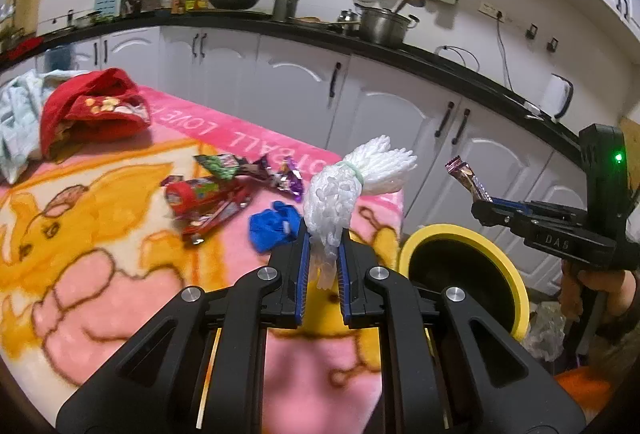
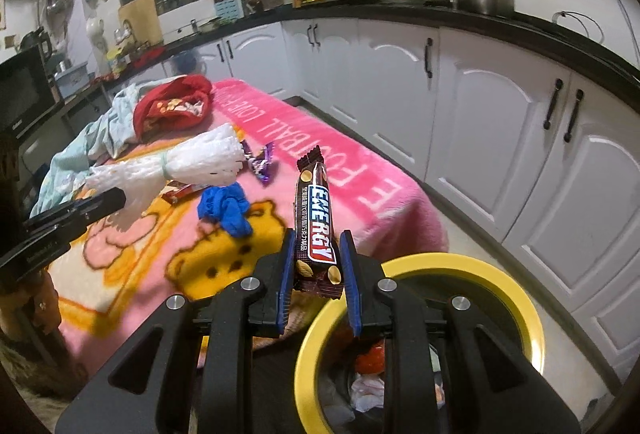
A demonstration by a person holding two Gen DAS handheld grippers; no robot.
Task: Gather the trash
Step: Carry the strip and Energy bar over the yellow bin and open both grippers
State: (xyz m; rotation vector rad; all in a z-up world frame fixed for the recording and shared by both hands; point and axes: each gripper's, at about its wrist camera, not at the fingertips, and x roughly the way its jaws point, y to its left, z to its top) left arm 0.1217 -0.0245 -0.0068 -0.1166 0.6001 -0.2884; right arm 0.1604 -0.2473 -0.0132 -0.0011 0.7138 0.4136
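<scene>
My left gripper (image 1: 323, 246) is shut on a white foam net sleeve (image 1: 352, 178) tied with a green band, held above the pink blanket's near edge; the sleeve also shows in the right wrist view (image 2: 192, 162). My right gripper (image 2: 316, 254) is shut on a brown ENERGY bar wrapper (image 2: 314, 222), held upright just left of the yellow-rimmed trash bin (image 2: 524, 298). In the left wrist view the right gripper (image 1: 480, 204) holds the wrapper (image 1: 466, 176) above the bin (image 1: 516, 290). Candy wrappers (image 1: 212, 194) and a blue glove (image 1: 274, 226) lie on the blanket.
The pink blanket (image 2: 360, 186) covers a table. A red cloth (image 1: 92, 110) and a pale blue cloth (image 1: 16, 122) lie at its far end. White kitchen cabinets (image 2: 500, 122) under a black counter run behind. The bin holds trash (image 2: 368, 382).
</scene>
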